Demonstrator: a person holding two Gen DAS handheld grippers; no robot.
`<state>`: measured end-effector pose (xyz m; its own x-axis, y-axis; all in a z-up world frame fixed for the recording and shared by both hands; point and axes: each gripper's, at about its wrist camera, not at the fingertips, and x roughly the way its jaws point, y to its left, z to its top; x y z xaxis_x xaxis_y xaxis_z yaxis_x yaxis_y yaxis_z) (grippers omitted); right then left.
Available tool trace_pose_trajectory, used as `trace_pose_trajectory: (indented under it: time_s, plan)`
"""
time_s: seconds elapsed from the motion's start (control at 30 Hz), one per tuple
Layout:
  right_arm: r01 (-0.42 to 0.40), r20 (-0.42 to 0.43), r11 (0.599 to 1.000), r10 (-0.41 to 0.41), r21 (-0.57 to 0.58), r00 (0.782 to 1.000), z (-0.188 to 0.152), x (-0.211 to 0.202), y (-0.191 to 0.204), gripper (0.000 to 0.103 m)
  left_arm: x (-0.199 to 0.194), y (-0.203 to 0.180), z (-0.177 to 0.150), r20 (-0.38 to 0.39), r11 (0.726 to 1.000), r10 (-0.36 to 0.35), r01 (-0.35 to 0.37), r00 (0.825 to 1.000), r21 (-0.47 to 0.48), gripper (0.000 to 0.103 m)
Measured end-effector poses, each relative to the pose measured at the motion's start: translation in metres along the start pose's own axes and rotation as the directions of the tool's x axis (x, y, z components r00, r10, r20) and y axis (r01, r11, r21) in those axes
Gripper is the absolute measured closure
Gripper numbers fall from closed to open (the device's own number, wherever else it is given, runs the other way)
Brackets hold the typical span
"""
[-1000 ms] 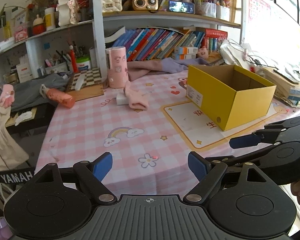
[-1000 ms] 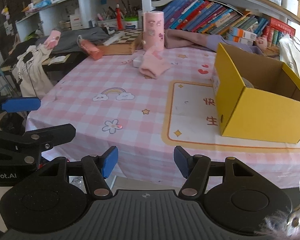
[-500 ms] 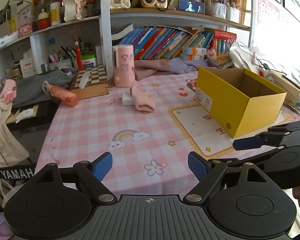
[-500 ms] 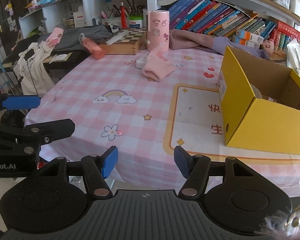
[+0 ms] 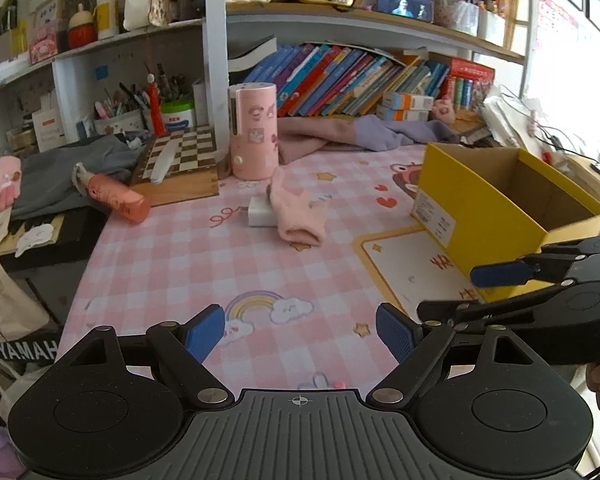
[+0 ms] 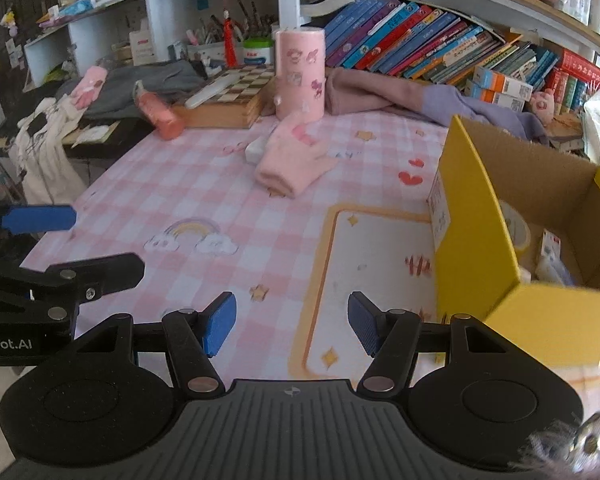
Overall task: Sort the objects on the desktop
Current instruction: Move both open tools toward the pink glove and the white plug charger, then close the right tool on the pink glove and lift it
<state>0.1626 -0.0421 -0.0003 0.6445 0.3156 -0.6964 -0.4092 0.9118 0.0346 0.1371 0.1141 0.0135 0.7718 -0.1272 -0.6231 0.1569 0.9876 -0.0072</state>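
Air alone fills the gap between the blue pads of the left hand-held gripper (image 5: 300, 330), spread wide, and of the right hand-held gripper (image 6: 292, 322), parted less widely; both hang empty over the near edge of the table (image 5: 172, 264). Beyond them a pink glove (image 5: 298, 210) lies on a white block (image 5: 260, 206) mid-table, the yellow box (image 5: 480, 216) open to its right, a pink cylinder (image 5: 254, 132) behind. Compared with a second ago, both grippers have advanced over the table, everything looming nearer.
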Motion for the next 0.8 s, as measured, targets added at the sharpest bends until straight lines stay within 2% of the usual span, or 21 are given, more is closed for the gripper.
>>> trace_pose_trajectory:
  time_s: [0.53,0.8]
  plan:
    - [-0.027,0.015,0.998,0.026,0.049,1.0,0.05,0.045,-0.035,0.041,0.054,0.012,0.047,0.007,0.997,0.075,-0.075,0.997,-0.03,0.018]
    - [-0.096,0.006,0.993,0.095,0.064,0.995,0.075,0.073,-0.035,0.041,0.064,0.025,0.058,-0.014,0.99,0.133,-0.133,0.991,-0.047,0.018]
